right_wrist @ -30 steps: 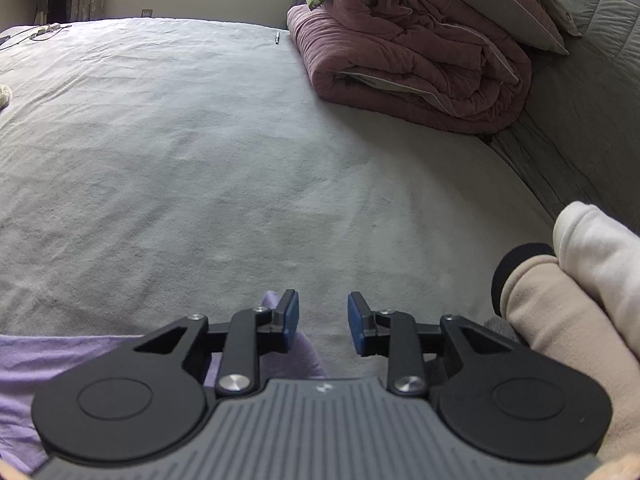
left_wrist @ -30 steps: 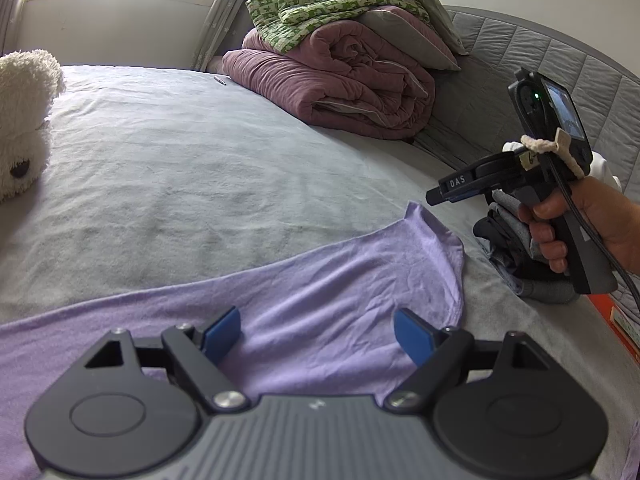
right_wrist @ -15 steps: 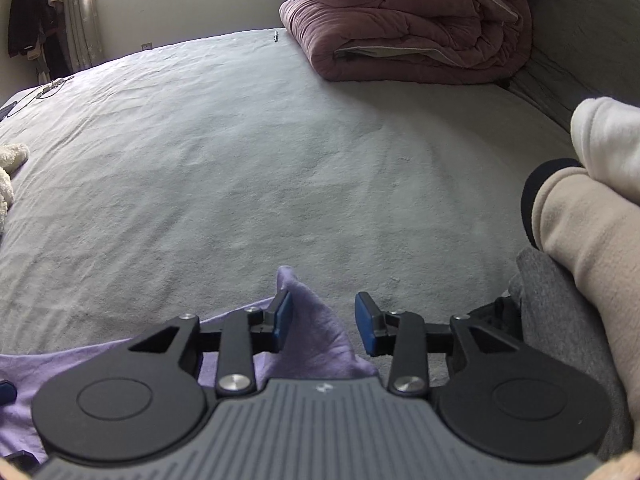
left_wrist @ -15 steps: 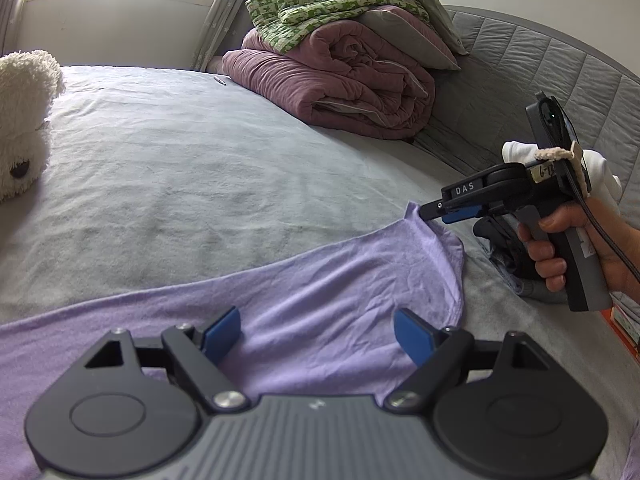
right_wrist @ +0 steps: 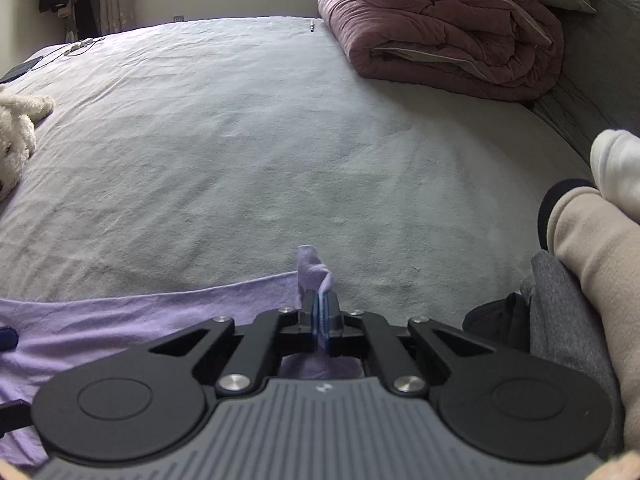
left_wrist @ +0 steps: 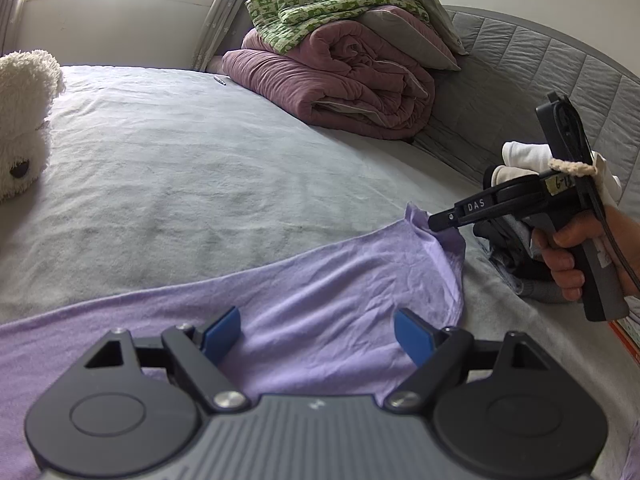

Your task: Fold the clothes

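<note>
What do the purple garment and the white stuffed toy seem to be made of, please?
Purple garment: thin, matte knit, probably cotton jersey; it lies flat with fine wrinkles. White stuffed toy: fluffy plush, likely synthetic; its pile looks curly.

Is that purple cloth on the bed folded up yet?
Not yet. The purple cloth lies spread flat on the bed; only its far corner is pinched up by the right gripper.

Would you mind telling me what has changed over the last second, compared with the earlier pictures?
The right claw tipped down onto the far corner of the purple garment; its jaws have just been closing and now pinch that corner, lifting it slightly off the bed. The left claw stayed open above the garment, and the rest of the cloth lies as before.
</note>
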`<state>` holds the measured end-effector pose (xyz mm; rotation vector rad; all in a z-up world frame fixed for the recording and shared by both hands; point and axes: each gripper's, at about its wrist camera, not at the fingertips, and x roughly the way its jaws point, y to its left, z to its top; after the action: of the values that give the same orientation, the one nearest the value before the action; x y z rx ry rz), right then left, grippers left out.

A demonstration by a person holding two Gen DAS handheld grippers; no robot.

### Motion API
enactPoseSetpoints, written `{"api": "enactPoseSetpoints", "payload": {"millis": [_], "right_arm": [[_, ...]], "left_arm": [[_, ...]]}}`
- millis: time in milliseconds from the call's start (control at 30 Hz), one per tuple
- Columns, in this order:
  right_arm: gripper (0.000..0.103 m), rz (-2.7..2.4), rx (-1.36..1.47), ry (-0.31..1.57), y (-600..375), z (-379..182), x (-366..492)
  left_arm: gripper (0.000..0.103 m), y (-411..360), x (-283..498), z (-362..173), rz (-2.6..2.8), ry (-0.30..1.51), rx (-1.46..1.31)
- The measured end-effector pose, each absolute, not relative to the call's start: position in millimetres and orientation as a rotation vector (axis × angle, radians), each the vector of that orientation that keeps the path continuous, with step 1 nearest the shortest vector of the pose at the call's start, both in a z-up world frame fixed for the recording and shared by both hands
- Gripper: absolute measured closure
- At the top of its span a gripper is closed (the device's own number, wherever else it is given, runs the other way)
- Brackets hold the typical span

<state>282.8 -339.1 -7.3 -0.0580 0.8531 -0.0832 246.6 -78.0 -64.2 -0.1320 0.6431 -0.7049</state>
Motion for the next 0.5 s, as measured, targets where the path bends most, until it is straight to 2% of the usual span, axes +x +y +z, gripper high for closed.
{"api": "enactPoseSetpoints", "payload": {"millis": [67,233,367,500], "right_arm": [[0.095,-0.015,-0.043,0.880,-335,-3,280],[0.069,0.021,0.004,0.838,-335,8,273],[0.068,-0.040,0.040,0.808,-343,8,275],[0.062,-0.021,-0.010,0.816,-339,0,275]], "left_arm": [[0.018,-78,247,-64,-0.705,0.643,-0.132],[0.018,-78,247,-64,-0.705,0.643,-0.132],[0.018,-78,247,-64,-0.705,0.643,-0.131],[0.018,-78,247,-64,-0.705,0.643,-0.130]]}}
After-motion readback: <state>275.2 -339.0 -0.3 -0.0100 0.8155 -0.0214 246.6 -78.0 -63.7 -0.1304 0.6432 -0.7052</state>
